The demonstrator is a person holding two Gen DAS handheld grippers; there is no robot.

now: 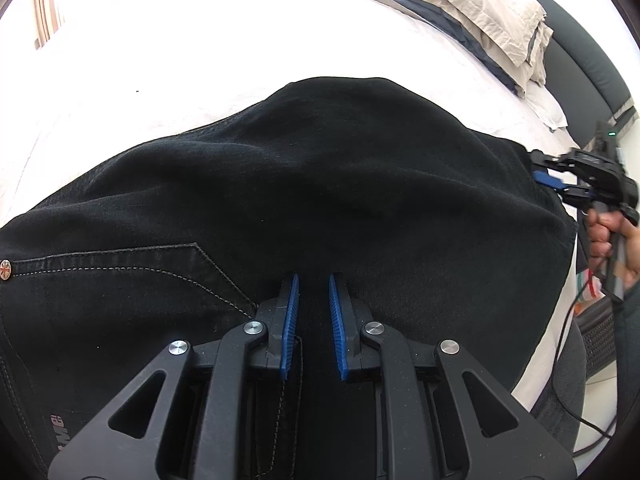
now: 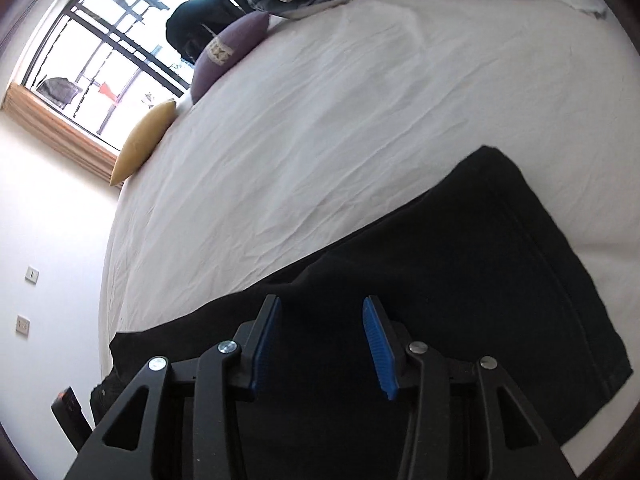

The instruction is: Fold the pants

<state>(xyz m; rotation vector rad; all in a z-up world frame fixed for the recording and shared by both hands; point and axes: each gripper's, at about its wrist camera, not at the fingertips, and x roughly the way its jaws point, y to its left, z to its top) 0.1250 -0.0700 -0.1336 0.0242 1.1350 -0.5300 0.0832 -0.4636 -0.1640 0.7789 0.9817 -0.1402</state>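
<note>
Black pants lie folded on the white bed sheet; a back pocket with pale stitching and a metal rivet show at the left. My left gripper hovers over the near part of the pants, its blue pads a small gap apart with no cloth between them. My right gripper is open above the pants, near their hem end. It also shows in the left wrist view at the pants' right edge, held by a hand.
A purple cushion and a yellow cushion lie at the bed's far side by a window. Crumpled beige and grey bedding lies at the headboard end. A cable hangs at the right.
</note>
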